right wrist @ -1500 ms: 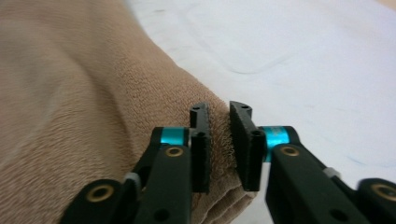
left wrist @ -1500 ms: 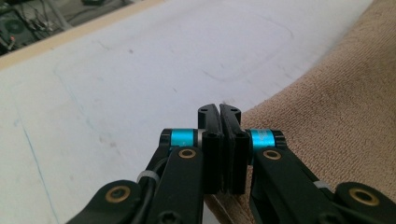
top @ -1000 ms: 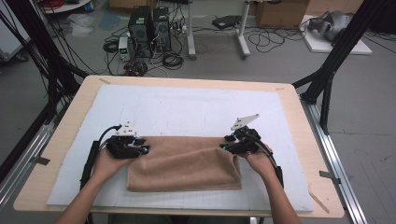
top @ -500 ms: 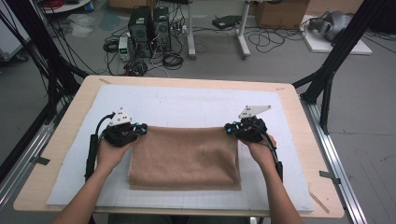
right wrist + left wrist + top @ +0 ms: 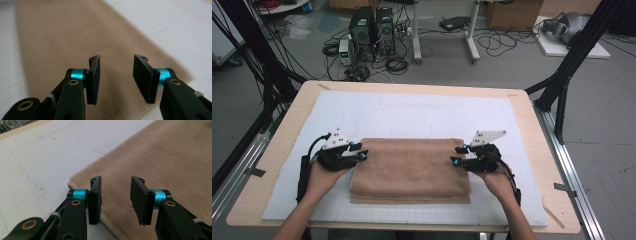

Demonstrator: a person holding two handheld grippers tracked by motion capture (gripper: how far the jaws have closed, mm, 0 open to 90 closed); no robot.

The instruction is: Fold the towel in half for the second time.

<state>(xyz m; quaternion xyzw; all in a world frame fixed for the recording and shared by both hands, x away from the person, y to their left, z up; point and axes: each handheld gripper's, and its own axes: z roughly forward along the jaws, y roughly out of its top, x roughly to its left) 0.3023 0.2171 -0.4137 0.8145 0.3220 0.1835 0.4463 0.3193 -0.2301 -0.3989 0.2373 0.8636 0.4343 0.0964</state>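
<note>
The left gripper (image 5: 115, 201) has its jaws spread with nothing between them, hanging over the towel's (image 5: 410, 169) left edge near the far corner. The right gripper (image 5: 115, 80) is the same — jaws apart and empty, above the towel's right edge. In the high view the left gripper (image 5: 360, 154) and right gripper (image 5: 456, 156) sit at opposite short ends of the towel, pointing inward at each other, each touching or just over the cloth; the height above it is hard to judge.

The towel lies folded, a brown rectangle on the white mat (image 5: 412, 112), its long axis running left to right across the table (image 5: 277, 145) — so each end falls to its own hand, neither nearer than the other. A second layer shows along the near edge, slightly offset below the top one.

Any next fold probably turns on this: the cloth lies straight ahead of both sets of jaws, its edges directly under them. Each gripper would need only to drop and close on its end.
</note>
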